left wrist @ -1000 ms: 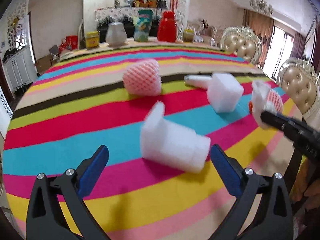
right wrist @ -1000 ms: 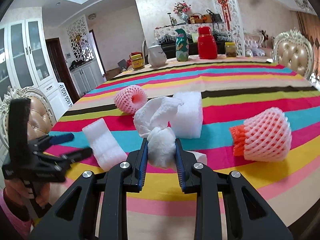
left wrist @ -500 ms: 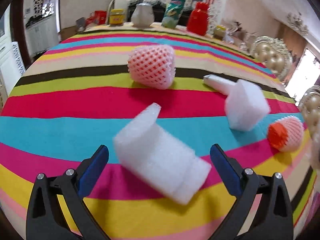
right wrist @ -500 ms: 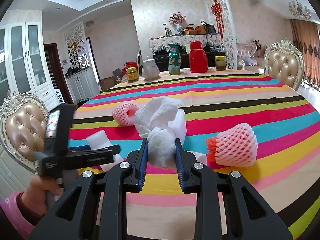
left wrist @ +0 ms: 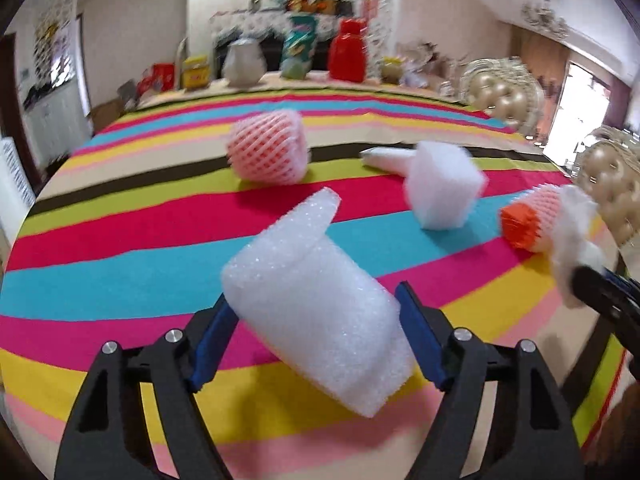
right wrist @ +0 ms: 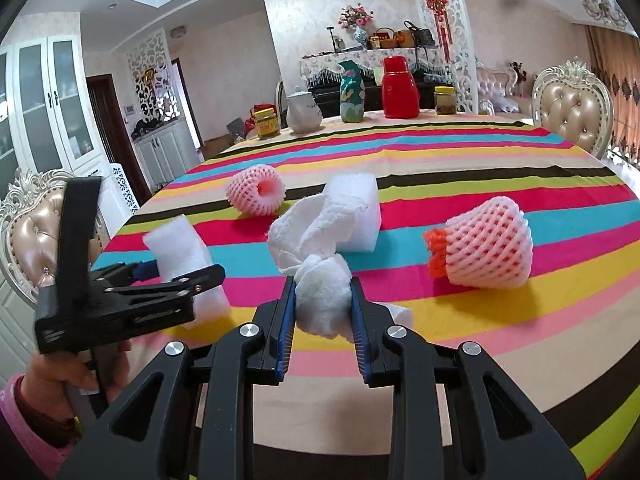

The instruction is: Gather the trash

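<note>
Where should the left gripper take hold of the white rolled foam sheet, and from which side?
Grip the rolled body of the foam sheet across its width, approaching from its near end, as the left gripper does. The loose flap at the far end would likely bend.

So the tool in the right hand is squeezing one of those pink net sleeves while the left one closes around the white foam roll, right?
Not quite. The right tool is shut on a crumpled white tissue, not a net sleeve; the right wrist view shows both pink net sleeves lying on the striped tablecloth. The rest holds: the left tool has just been closing, with the white foam roll between its jaws.
</note>
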{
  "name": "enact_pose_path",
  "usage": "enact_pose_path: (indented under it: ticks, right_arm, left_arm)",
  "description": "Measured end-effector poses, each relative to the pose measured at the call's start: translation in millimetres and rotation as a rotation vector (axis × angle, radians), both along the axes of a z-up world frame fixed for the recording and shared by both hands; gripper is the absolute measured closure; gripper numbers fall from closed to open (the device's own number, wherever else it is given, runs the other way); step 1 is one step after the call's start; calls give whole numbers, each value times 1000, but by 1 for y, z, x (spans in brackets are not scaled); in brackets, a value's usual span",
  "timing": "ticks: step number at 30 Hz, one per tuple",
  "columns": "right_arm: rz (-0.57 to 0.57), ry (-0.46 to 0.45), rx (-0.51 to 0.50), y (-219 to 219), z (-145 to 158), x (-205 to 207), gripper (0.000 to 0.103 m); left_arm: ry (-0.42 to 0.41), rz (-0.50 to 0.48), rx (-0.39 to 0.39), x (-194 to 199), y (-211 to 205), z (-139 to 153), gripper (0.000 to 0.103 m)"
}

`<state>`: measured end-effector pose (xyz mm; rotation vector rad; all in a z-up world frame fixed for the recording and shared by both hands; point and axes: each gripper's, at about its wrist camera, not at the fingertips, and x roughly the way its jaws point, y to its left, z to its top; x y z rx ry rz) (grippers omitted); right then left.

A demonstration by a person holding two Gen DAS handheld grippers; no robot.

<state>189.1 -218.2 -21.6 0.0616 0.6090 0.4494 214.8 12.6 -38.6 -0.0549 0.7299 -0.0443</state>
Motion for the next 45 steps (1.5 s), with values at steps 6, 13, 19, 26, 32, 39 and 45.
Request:
enact_pose_path:
  ticks: [6, 13, 19, 26, 32, 39, 45]
  right_arm:
    - [-9, -12, -10, 3, 5, -19, 77]
    - [-19, -20, -23, 6, 8, -47, 77]
    - [-36, -37, -37, 4, 12, -69, 77]
    - [-50, -73, -66, 1, 16, -91, 77]
    - [-85, -105, -75, -14, 18, -106, 77]
    - [-127, -125, -79, -41, 23, -126, 77]
    - [-176, -135, -87, -68, 25, -141, 77]
  left_arm:
    - [-57, -61, 13, -30, -9, 8, 28]
    - [-88, -98, -10, -61, -11, 11, 28]
    - [-135, -108, -13, -86, -11, 20, 28]
    - [-198, -128, -19, -116, -19, 30, 28]
    - [-225, -165, -22, -130, -35, 36, 28]
    - [-238, -217, -17, -136, -63, 37, 28]
    - [-256, -266, -22, -141, -90, 40, 28]
